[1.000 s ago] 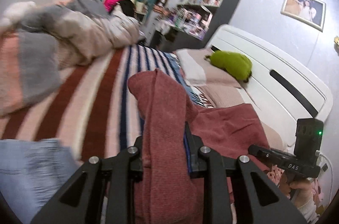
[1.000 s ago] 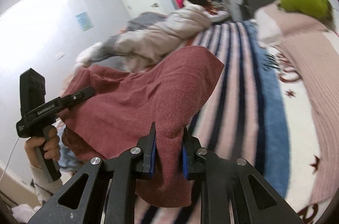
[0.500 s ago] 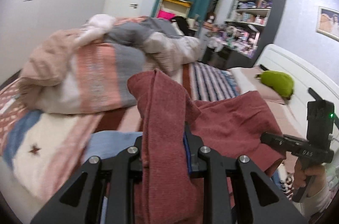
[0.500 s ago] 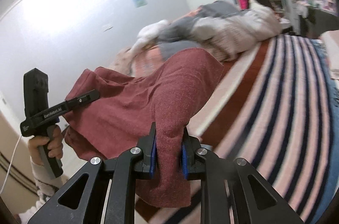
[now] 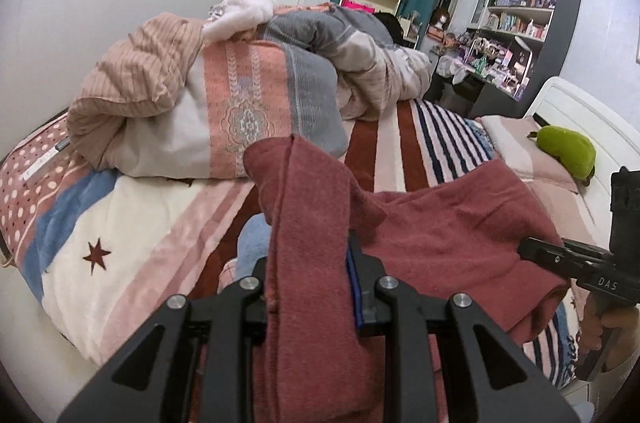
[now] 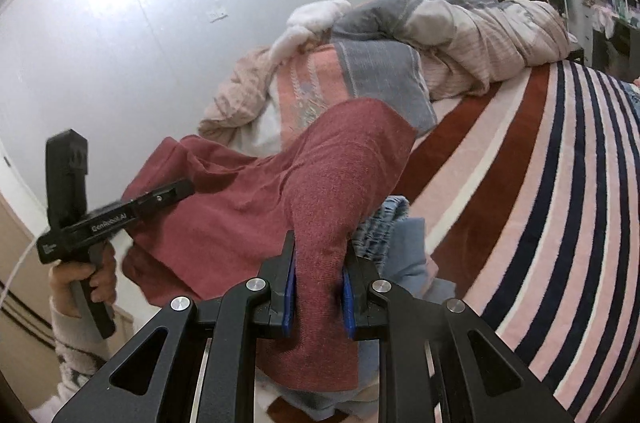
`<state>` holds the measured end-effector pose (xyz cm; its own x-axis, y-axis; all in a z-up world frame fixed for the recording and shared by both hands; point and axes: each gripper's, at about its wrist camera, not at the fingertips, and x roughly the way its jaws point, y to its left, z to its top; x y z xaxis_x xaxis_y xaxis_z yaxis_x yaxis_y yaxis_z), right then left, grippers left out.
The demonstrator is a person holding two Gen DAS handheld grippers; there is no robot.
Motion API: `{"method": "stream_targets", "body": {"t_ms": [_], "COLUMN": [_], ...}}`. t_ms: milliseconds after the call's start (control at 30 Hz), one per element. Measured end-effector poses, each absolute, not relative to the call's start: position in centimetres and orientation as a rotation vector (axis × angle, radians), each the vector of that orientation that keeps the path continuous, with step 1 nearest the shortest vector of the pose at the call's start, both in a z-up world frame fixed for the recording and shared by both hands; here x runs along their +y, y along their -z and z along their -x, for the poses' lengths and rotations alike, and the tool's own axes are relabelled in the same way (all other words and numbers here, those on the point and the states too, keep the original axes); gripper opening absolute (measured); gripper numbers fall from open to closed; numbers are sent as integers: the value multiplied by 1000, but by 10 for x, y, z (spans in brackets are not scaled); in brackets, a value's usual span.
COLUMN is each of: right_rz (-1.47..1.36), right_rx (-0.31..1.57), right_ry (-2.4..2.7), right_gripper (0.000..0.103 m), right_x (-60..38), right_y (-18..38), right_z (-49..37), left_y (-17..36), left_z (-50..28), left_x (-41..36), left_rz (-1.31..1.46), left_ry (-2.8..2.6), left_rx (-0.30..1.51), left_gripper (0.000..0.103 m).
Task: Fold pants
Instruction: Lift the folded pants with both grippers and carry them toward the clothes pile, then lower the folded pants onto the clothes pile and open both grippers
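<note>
mostly hidden: red pants between two claws

only one pair of red pants (image 5: 448, 223) shows, hung in the air above the bed (image 5: 132, 223), and its full shape is hard to make out: the legs and waistband cannot be told apart. in the left wrist view the left claw (image 5: 310, 287) is clamped on a thick fold of the pants, which covers its left finger almost wholly; only a strip of blue pad (image 5: 354, 287) shows. a light blue garment (image 5: 252, 243) peeks from behind the cloth, mostly hidden. at the right edge the right claw (image 5: 524, 249) bites the far end of the pants, its tips buried in cloth, its handle cut off. in the right wrist view the left claw (image 6: 188, 188) pinches the cloth at left, and the right claw (image 6: 319, 287) grips a fold between two blue pads. one heaped quilt (image 6: 380, 71) lies behind.
</note>
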<state>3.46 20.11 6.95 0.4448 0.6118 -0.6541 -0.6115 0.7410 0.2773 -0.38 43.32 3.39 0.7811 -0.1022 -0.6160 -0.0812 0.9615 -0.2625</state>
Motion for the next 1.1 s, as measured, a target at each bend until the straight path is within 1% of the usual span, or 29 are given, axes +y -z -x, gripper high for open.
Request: {"method": "stream_targets", "body": {"t_ms": [267, 400, 467, 600, 733, 833, 900, 1000, 1100], "right_rz": [-7, -23, -19, -21, -1, 1, 0, 12, 21], "right_rx": [873, 886, 886, 870, 857, 846, 838, 820, 795], "right_ry": [-725, -726, -727, -729, -722, -719, -717, -715, -719], "right_gripper": [13, 13, 14, 20, 22, 31, 37, 40, 46], "right_x": [191, 187, 187, 188, 190, 189, 188, 186, 183], "right_y": [-41, -37, -38, -43, -47, -51, -55, -63, -72], "right_z": [-49, -50, -49, -46, -43, -39, -37, -31, -24], "left_y": [-3, -4, -7, -13, -22, -30, -33, -39, -47], "left_z": [-14, -14, -11, -5, 2, 10, 13, 18, 25], "left_x": [429, 429, 428, 432, 433, 435, 433, 428, 418], "left_rz": [260, 255, 242, 230, 205, 205, 199, 193, 189], "left_ry": [10, -2, -18, -51, -89, -103, -108, -112, -127], "left_rx": [752, 756, 754, 738, 722, 701, 694, 680, 650], "left_gripper": [24, 26, 29, 31, 37, 45, 45, 47, 52]}}
